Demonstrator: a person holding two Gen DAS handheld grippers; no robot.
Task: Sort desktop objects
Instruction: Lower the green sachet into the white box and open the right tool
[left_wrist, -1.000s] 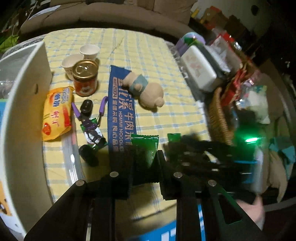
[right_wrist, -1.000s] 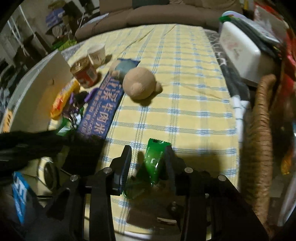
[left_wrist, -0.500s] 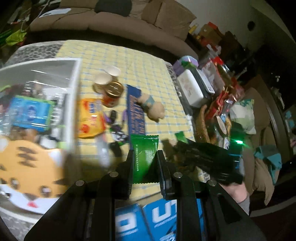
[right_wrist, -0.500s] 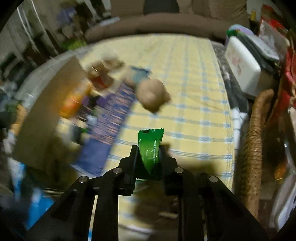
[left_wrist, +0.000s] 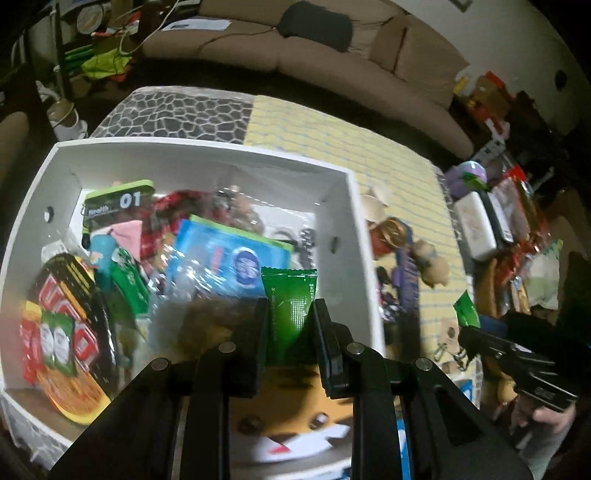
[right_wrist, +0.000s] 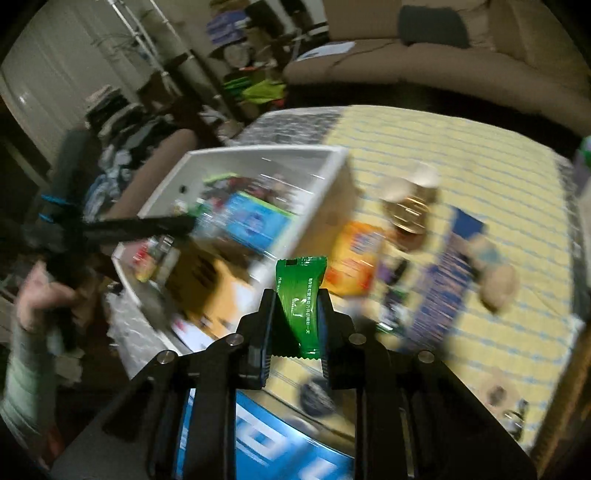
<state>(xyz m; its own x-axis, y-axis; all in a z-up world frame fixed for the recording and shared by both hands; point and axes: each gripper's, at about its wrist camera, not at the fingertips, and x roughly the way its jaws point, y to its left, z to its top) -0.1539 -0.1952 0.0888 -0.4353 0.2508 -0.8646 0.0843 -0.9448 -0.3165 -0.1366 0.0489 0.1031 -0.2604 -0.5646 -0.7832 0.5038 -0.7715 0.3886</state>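
My left gripper (left_wrist: 290, 308) is shut on a green sachet (left_wrist: 290, 288), held upright above the inside of a white box (left_wrist: 354, 206) that is packed with packets and tins. The left gripper's black fingers (right_wrist: 173, 223) show blurred over the box in the right wrist view. My right gripper (right_wrist: 295, 308) is shut on a second green sachet (right_wrist: 301, 291), which hangs over the box's near right corner (right_wrist: 332, 162) and the yellow checked tablecloth (right_wrist: 461, 155). The right gripper (left_wrist: 467, 334) with its sachet (left_wrist: 466, 310) also appears at the far right of the left wrist view.
On the cloth to the right of the box lie an orange snack packet (right_wrist: 354, 258), a can (right_wrist: 410, 214), paper cups (right_wrist: 424, 177), a long blue noodle packet (right_wrist: 443, 273) and a plush toy (right_wrist: 498, 288). Clutter (left_wrist: 517, 229) lines the table's right side. A brown sofa (left_wrist: 332, 62) stands behind.
Both grippers have risen and swung left from the tablecloth towards the white box. The right gripper closed on its green sachet and lifted it off the cloth. The left kept its sachet.
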